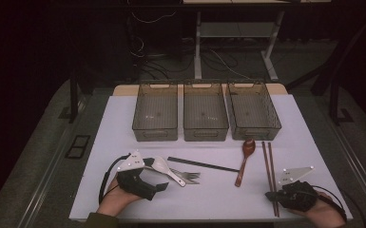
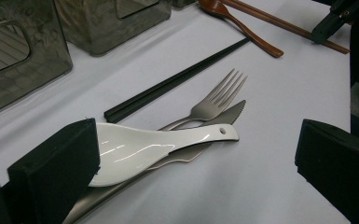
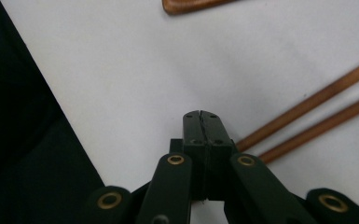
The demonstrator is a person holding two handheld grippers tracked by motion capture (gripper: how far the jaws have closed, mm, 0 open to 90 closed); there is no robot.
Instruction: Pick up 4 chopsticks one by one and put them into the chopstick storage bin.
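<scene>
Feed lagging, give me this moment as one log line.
left tongs: open around white spoon | right tongs: shut, empty, beside brown chopsticks

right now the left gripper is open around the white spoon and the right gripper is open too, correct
Not quite. The left gripper is open around the white spoon, but the right gripper is shut: the right gripper view shows its jaws pressed together beside the brown chopsticks.

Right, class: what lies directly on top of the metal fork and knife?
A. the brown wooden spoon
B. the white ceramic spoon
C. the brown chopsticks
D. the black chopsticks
B: the white ceramic spoon rests across the metal fork and the metal knife, beside the left hand-held gripper.
</scene>
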